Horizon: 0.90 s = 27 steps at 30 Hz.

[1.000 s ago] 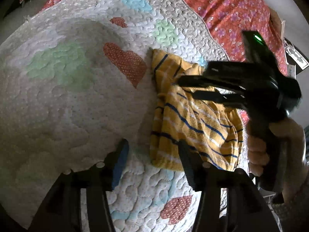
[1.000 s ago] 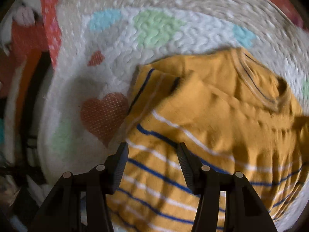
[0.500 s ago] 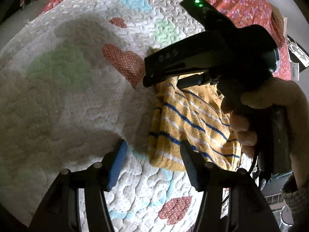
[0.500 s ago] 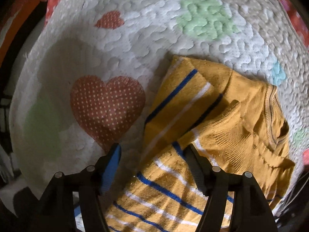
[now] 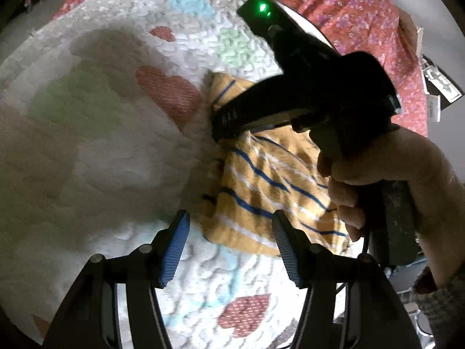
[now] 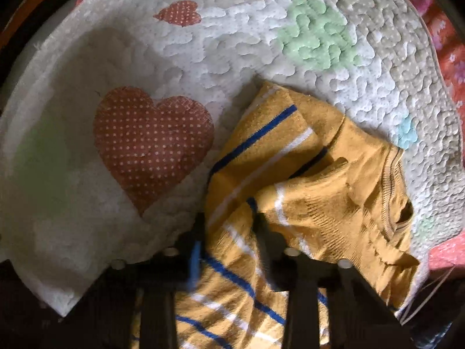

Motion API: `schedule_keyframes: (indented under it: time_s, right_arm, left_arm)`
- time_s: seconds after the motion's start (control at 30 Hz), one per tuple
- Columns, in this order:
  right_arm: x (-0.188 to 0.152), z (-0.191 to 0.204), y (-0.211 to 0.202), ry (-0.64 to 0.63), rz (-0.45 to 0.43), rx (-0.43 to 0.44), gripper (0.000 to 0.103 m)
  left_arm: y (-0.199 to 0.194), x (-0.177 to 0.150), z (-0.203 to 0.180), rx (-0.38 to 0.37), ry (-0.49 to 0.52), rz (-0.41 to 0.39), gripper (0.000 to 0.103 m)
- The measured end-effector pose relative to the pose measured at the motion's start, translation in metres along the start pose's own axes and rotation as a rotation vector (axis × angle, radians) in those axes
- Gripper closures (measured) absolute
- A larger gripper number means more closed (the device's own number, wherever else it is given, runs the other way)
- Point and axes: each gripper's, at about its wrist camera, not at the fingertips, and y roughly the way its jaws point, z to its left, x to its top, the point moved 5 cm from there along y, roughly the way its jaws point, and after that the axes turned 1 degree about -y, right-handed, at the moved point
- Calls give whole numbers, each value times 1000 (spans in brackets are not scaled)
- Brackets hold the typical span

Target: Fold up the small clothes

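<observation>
A small mustard-yellow shirt (image 6: 314, 192) with blue and white stripes lies partly folded and rumpled on a white quilt (image 6: 180, 55). It also shows in the left wrist view (image 5: 261, 186). My right gripper (image 6: 229, 226) is low over the shirt's left edge, jaws part-open, with a fold of striped cloth between its fingers (image 6: 266, 232). In the left wrist view the right gripper (image 5: 223, 128) comes in from the right, held by a hand, tips at the shirt's left edge. My left gripper (image 5: 229, 232) is open and empty, hovering just short of the shirt's near hem.
The quilt (image 5: 116, 145) carries red dotted hearts (image 6: 151, 142) and pale green and blue patches. A red floral bedsheet (image 5: 348, 8) lies beyond it. Papers and dark objects (image 5: 436, 84) sit off the bed at far right. The quilt's edge drops off at left.
My right gripper has dropped lower and closer onto the shirt's left edge, its jaws narrowing around the cloth. My left gripper has barely moved.
</observation>
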Motion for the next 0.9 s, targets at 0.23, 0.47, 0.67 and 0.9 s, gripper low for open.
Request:
schedule_keyframes:
  time_s: [0.23, 0.47, 0.67, 0.9]
  right_arm:
    - [-16, -9, -6, 38, -43, 104, 89]
    - [-37, -28, -34, 93, -166, 191, 92]
    - [-53, -90, -67, 205, -300, 290, 92]
    - [-121, -203, -100, 397, -419, 378, 92]
  left_arm:
    - [19, 7, -10, 13, -56, 21, 49]
    - [20, 6, -35, 53, -25, 43, 91]
    - [12, -1, -109, 29, 118, 44, 91]
    - [48, -32, -201, 21, 284, 119, 91]
